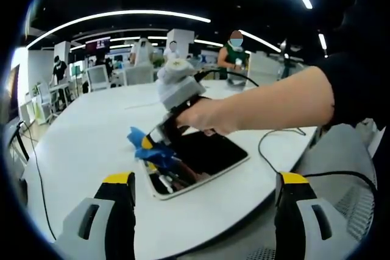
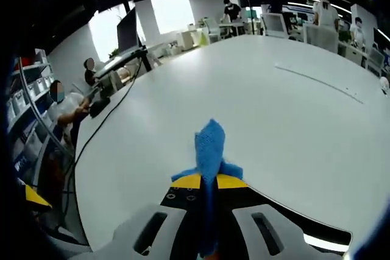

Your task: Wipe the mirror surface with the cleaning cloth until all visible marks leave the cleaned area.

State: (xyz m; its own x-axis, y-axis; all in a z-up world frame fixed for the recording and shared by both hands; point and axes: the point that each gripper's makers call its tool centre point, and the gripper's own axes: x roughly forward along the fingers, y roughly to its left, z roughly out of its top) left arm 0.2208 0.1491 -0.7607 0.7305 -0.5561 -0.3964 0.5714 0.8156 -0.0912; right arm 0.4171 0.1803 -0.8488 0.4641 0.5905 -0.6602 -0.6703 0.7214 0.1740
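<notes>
Nearest in the left gripper view, the left hand-held gripper (image 1: 204, 211) has its two yellow-tipped jaws spread wide at 7 and 5 o'clock, holding nothing, hovering over the near edge of the white worktop (image 1: 79, 144).

Just beyond, at centre, the mirror (image 1: 204, 156) lies flat on the worktop, dark-faced with a pale frame. The right hand-held gripper (image 1: 153, 144), carried by the person's hand (image 1: 204, 115) coming in from 3 o'clock, presses the blue cleaning cloth (image 1: 149, 149) onto the mirror's left end, toward 8 o'clock.

In the right gripper view the right hand-held gripper (image 2: 209, 182) is clamped on the cleaning cloth (image 2: 210, 150), which stands up between the yellow tips at 6 o'clock, with the mirror's dark edge (image 2: 292, 214) beneath.

The wiping step looks under way, at one end of the glass. Whether marks remain I cannot tell. The next move likely calls for a steady stroke toward 3 o'clock, cloth kept flat on the glass.

Farther off, desks, chairs and people.
</notes>
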